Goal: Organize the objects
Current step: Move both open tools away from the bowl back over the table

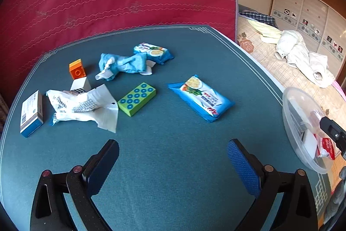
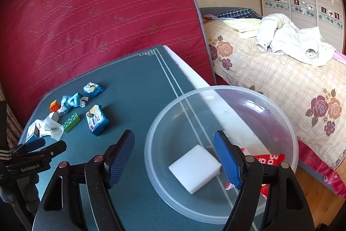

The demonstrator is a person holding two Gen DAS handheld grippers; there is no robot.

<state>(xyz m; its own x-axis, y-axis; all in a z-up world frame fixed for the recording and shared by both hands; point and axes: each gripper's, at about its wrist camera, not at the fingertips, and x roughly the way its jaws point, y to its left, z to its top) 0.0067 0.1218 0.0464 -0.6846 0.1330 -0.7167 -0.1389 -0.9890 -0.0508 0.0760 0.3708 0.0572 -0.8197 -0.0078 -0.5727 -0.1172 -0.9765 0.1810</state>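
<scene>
Snack packets, blocks and wrappers lie scattered over the blue-green surface [image 1: 173, 144], and the clear plastic bowl [image 2: 287, 122] at its right edge looks like the place they are meant to end up; it already holds a white sponge-like block [image 2: 194, 168] and a red packet [image 2: 270, 160].

The left gripper [image 1: 173, 157] hangs above bare cloth with its jaws wide apart and nothing between them. From it, the nearer blue snack packet [image 1: 201, 99] lies at about one o'clock, the green studded block [image 1: 137, 99] at eleven, and the crumpled white wrapper [image 1: 82, 105] and small blue-and-white box [image 1: 32, 114] out toward ten. Further back sit an orange block [image 1: 77, 69], a twisted blue wrapper [image 1: 123, 65] and a second blue snack packet [image 1: 152, 53].

The right gripper [image 2: 174, 159] is likewise spread open and empty, poised over the bowl's near rim.

I would guess the nearer packet is light, puffy and slick (foil film tends to slide), so pinching it across the short width at the middle seems safer than at a sealed end. The green block looks rigid and light; its long flat sides offer a sure hold. The crumpled wrappers will weigh next to nothing and collapse, so a bunched fold is the spot to take.
</scene>
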